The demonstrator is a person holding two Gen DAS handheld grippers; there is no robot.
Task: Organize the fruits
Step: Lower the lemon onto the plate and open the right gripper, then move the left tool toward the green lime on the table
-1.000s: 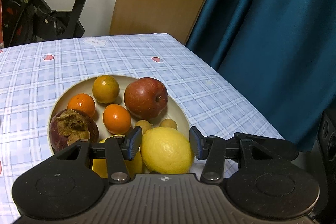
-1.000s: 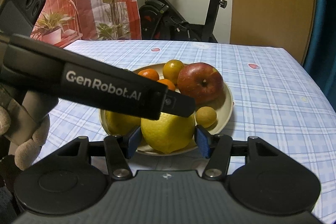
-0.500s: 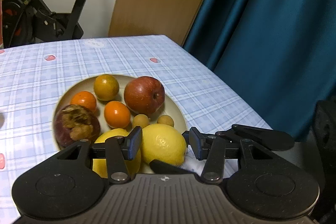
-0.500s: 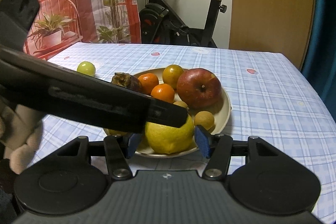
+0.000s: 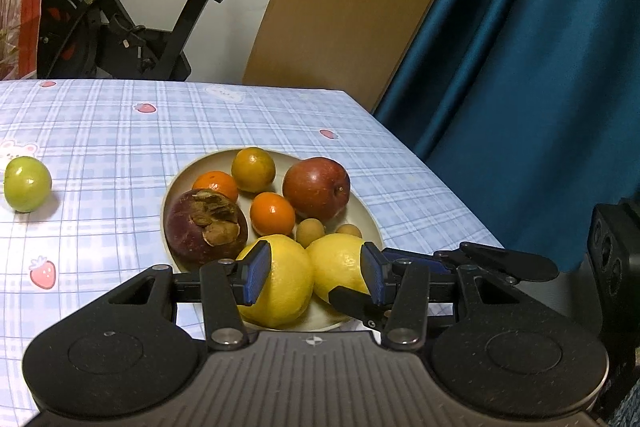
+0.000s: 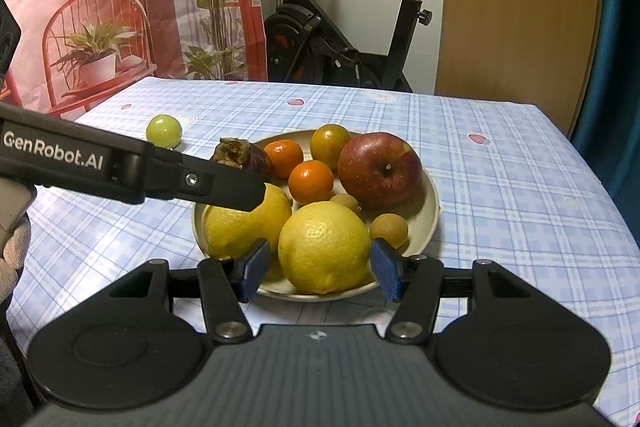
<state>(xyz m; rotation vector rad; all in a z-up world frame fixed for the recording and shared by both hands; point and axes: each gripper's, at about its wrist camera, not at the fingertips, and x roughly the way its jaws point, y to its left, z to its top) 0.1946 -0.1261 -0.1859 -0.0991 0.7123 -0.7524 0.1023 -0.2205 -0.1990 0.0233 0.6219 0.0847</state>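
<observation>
A cream plate (image 5: 370, 223) (image 6: 434, 199) on the checked tablecloth holds two lemons (image 5: 280, 279) (image 6: 324, 247), a red apple (image 5: 316, 187) (image 6: 380, 173), several small oranges (image 5: 272, 213), a mangosteen (image 5: 204, 223) and small longans (image 6: 389, 229). A green fruit (image 5: 27, 183) (image 6: 163, 131) lies on the cloth left of the plate. My left gripper (image 5: 316, 277) is open and empty just in front of the lemons. My right gripper (image 6: 320, 271) is open with the near lemon between its fingers, pads apart from it.
The table's right edge (image 5: 420, 163) drops off beside a blue curtain. An exercise bike (image 6: 340, 39) and a wooden board stand behind the table. The left gripper's arm (image 6: 120, 167) crosses the right wrist view above the plate's left side.
Both grippers have pulled back from the plate. The lemon now rests on the plate, free of the pads. The left gripper swung left, bringing the green fruit into view.
</observation>
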